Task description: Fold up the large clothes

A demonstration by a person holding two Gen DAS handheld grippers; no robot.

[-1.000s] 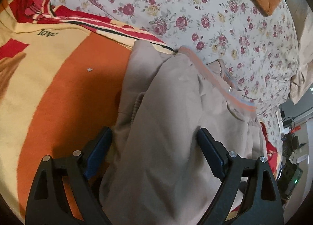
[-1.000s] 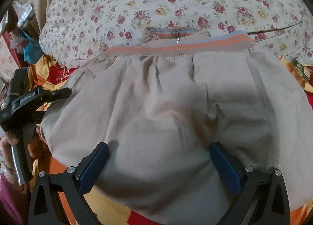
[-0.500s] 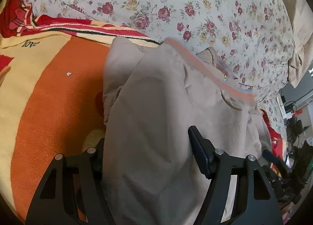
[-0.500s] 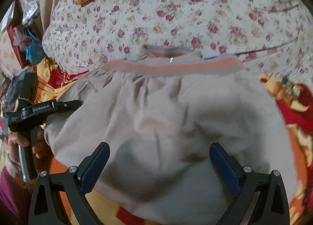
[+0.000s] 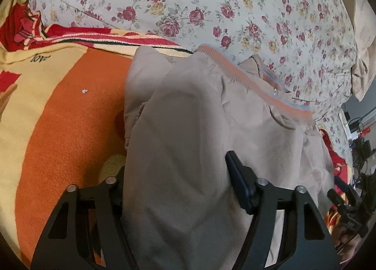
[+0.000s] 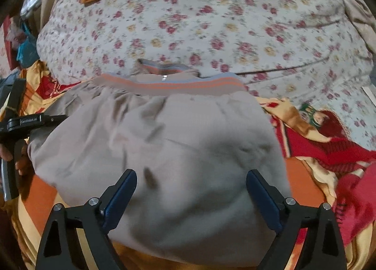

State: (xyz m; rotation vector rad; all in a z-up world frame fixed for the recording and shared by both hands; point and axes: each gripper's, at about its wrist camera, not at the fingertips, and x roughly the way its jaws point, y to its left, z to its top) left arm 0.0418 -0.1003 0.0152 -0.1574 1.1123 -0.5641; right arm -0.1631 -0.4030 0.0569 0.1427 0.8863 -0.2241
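Your beige jacket (image 6: 159, 152) carries an orange-and-blue striped hem (image 6: 178, 85). At twelve o'clock, the quilt (image 6: 211, 23) shows red roses on white.

My left claw (image 5: 178, 183) straddles a fold of the beige jacket (image 5: 199, 140) lying on the orange blanket (image 5: 70, 129), fingers apart.

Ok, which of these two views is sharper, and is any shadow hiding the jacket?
Left wrist view: sharp, the weave of the beige jacket and the floral quilt read clearly, with fisheye bending at the edges. Right wrist view: motion-blurred, the quilt's flowers smeared; a soft dark shadow lies on the jacket just beyond the right gripper.
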